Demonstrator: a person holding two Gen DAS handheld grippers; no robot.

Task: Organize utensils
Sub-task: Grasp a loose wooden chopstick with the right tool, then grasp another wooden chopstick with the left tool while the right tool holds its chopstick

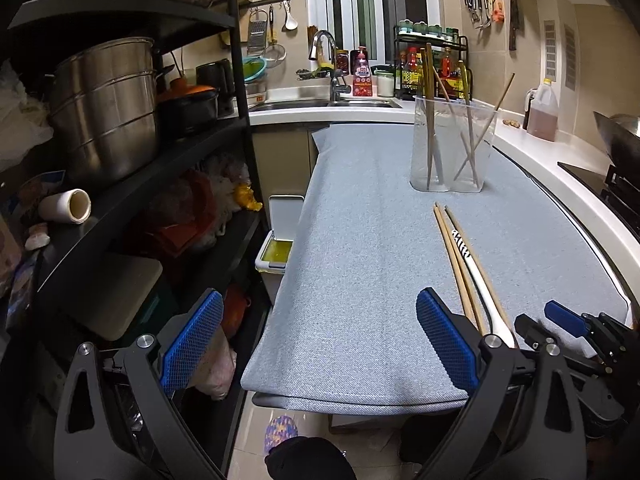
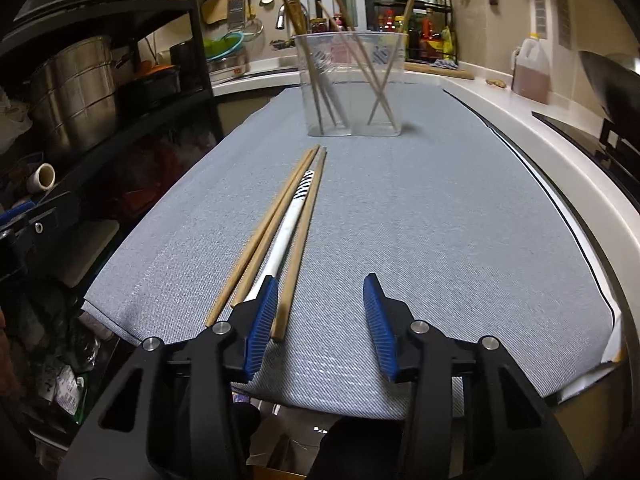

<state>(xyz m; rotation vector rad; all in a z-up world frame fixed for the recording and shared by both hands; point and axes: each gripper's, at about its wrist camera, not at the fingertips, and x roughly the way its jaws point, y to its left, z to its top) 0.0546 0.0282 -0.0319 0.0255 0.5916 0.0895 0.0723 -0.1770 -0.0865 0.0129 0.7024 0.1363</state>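
Observation:
Three wooden chopsticks and a white utensil with black stripes lie side by side on the grey-blue cloth. They also show in the left wrist view. A clear plastic holder with several chopsticks stands at the far end, also in the left wrist view. My right gripper is open and low over the cloth, its left pad beside the near end of the rightmost chopstick. My left gripper is open and empty at the cloth's near left edge.
A black shelf rack with steel pots stands left of the table. A white bin sits below. A sink and tap and bottles are behind. A wok, stove and oil jug are right.

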